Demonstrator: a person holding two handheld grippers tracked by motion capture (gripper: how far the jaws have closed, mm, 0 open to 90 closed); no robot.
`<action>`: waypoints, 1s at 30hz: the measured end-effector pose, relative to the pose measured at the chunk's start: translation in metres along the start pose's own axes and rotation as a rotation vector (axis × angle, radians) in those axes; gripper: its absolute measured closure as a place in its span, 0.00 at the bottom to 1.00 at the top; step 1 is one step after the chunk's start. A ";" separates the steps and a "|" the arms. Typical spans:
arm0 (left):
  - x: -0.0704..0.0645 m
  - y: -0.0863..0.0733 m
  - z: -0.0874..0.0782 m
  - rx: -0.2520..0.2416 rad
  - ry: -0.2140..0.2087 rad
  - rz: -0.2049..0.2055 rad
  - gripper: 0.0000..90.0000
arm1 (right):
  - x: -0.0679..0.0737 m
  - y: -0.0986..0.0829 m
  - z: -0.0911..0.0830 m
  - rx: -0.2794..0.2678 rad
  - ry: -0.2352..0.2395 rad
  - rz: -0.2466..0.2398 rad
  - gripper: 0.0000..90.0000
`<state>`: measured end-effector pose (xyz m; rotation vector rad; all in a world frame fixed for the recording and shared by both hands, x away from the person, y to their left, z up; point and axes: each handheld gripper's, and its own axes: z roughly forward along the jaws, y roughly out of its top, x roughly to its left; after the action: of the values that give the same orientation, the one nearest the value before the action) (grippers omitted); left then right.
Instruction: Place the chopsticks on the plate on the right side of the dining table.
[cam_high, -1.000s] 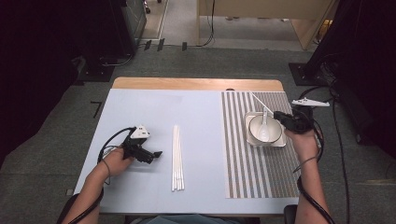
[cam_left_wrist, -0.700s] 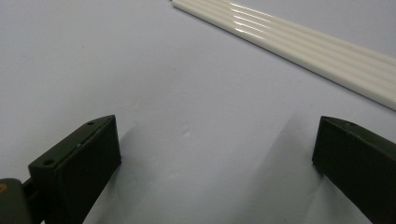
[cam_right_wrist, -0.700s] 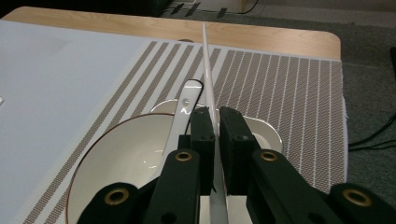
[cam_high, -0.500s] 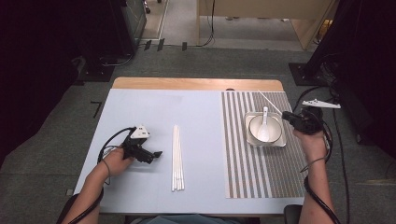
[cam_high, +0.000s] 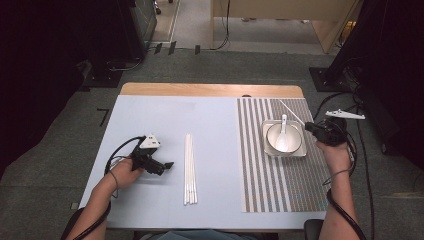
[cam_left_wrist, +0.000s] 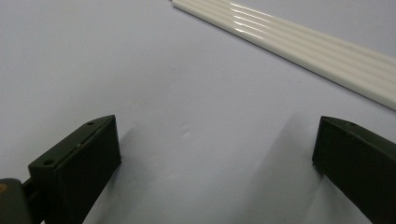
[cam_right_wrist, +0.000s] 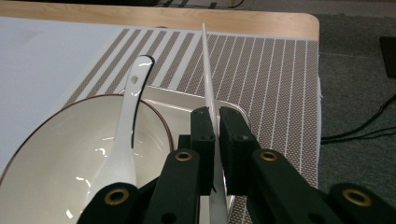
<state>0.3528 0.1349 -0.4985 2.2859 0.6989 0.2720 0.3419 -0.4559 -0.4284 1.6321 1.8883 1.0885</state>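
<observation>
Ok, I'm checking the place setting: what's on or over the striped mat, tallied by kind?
Round white bowl with dark rim: 1
Square white plate under it: 1
White ceramic spoon in the bowl: 1
Thin white stick held by right gripper: 1
Total: 4

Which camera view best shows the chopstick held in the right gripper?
The right gripper view: the chopstick runs close-up between the right gripper's shut jaws. The high view shows it only as a thin white line beyond the bowl. The left gripper view shows other chopsticks instead.

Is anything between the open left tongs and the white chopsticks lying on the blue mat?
Nothing visible. The left tongs stand open over bare blue mat, and the white chopsticks lie just ahead, apart from them.
</observation>
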 end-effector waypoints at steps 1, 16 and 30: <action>0.000 0.000 0.000 0.000 0.000 0.000 0.01 | -0.002 -0.002 0.003 0.005 0.003 0.001 0.95; 0.000 0.000 0.000 0.000 0.000 0.000 0.01 | -0.014 -0.017 0.024 0.039 0.048 0.020 0.95; 0.000 0.000 0.000 0.000 0.000 0.000 0.01 | -0.022 -0.029 0.037 0.071 0.085 0.045 0.95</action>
<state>0.3527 0.1349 -0.4985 2.2858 0.6992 0.2722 0.3557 -0.4661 -0.4774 1.6998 1.9733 1.1381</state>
